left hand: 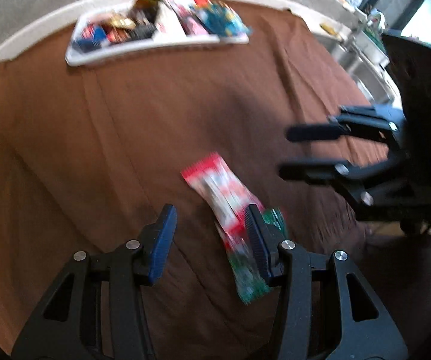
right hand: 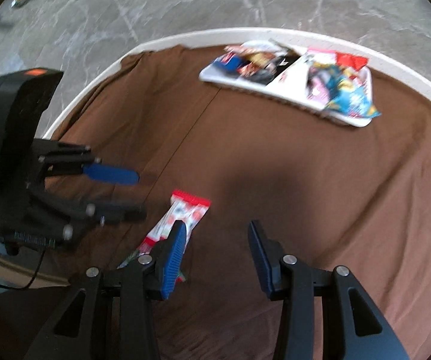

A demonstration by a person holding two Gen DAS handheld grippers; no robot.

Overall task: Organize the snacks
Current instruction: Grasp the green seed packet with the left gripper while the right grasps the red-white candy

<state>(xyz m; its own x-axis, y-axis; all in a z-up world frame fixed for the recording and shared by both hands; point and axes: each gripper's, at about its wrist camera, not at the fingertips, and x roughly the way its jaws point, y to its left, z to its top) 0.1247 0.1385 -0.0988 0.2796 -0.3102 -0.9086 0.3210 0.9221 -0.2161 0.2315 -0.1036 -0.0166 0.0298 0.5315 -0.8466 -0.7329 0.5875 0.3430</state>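
Your work surface is a brown cloth (left hand: 155, 114), soft and creased, laid over a table with a pale rim (right hand: 245, 31). A red-and-white snack packet (left hand: 218, 192) lies flat on the cloth near the front edge. It is a long, thin, glossy wrapper with a crimped red end. In the left wrist view its long axis runs from upper left to lower right, with the crimped end pointing toward the tray. A green-printed packet (left hand: 248, 282) lies at its near end; motion blur prevents you from telling whether the two overlap or merely touch.

Your left gripper (left hand: 209, 240) has its jaws apart and holds nothing. Its ribbed blue right-hand pad (left hand: 256, 246) sits over the near part of the red-and-white packet. Your right gripper (right hand: 215, 255) also has its jaws apart and empty, with the packet beside its left-hand pad.

A white plastic tray (right hand: 278, 93), shallow and divided into compartments, sits at the far edge of the table and holds assorted wrappers. A broad stretch of bare cloth separates the tray from the packets.
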